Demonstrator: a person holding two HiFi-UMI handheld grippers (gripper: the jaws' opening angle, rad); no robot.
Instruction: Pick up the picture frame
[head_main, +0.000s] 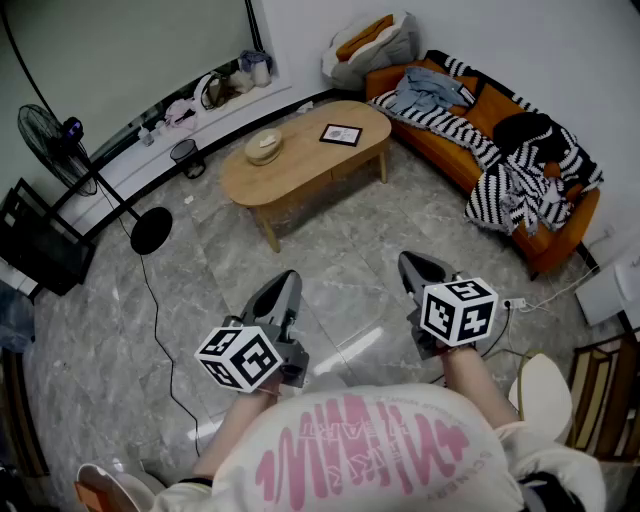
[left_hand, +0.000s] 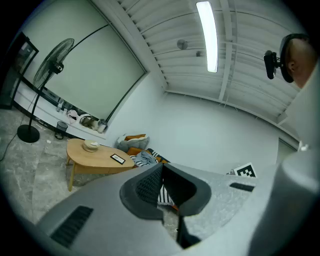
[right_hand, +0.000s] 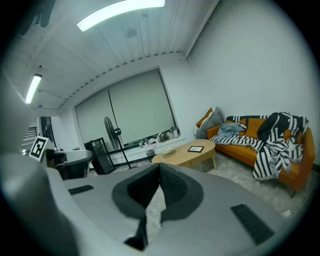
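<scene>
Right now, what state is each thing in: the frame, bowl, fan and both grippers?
Frame: lying flat on the table, untouched.
Bowl: upright on the table.
Fan: standing; running or not, unclear.
Left gripper: shut, empty.
Right gripper: shut, empty.

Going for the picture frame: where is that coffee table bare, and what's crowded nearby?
Bare wood: between the bowl and the picture frame, along the near edge of the table, and at the left end beyond the bowl. The floor between table and sofa is open. Crowded: the sofa, heaped with clothes and striped blankets, and the window ledge.
</scene>
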